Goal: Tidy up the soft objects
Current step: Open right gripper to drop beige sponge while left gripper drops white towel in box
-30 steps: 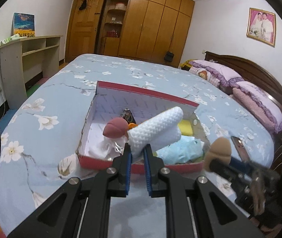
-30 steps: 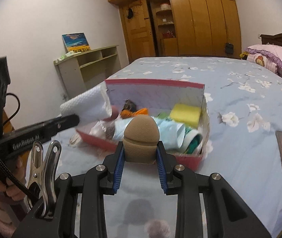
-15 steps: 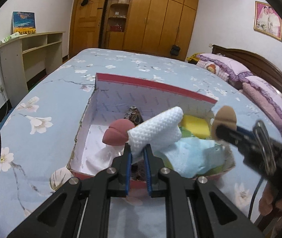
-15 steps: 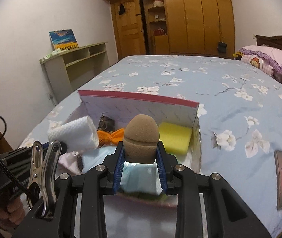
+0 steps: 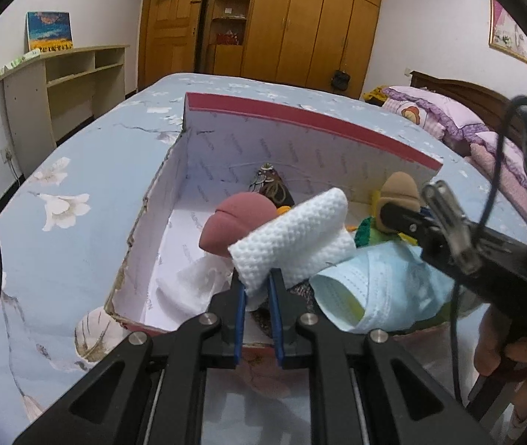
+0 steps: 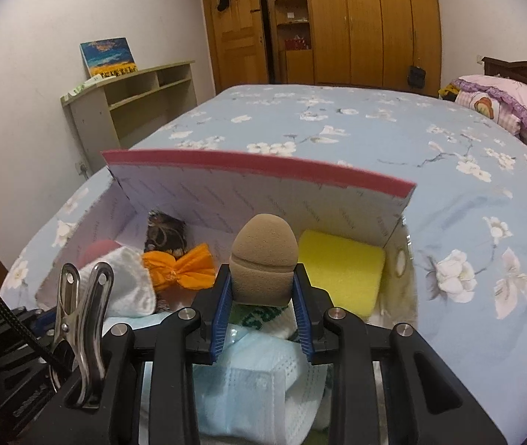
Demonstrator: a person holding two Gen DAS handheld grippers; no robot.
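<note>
Above the open red box (image 5: 311,118) on the bed (image 6: 375,126), the left gripper (image 5: 257,289) pinches a rolled white cloth (image 5: 293,237) projecting past its tips; the right gripper (image 6: 262,296) clamps a tan sponge (image 6: 265,256) upright, beside a yellow sponge (image 6: 341,270).

The left part of the box (image 5: 174,200) has bare white floor (image 5: 185,237), open from above. The tall far wall (image 6: 263,185) blocks any approach from behind. The middle and right are crowded: pink sponge (image 5: 233,222), orange bow (image 6: 178,267), yellow sponge (image 6: 341,270), blue mask (image 5: 375,285). The right tool (image 5: 401,204) crosses the box's right side. The bed (image 6: 375,126) around the box lies open.
</note>
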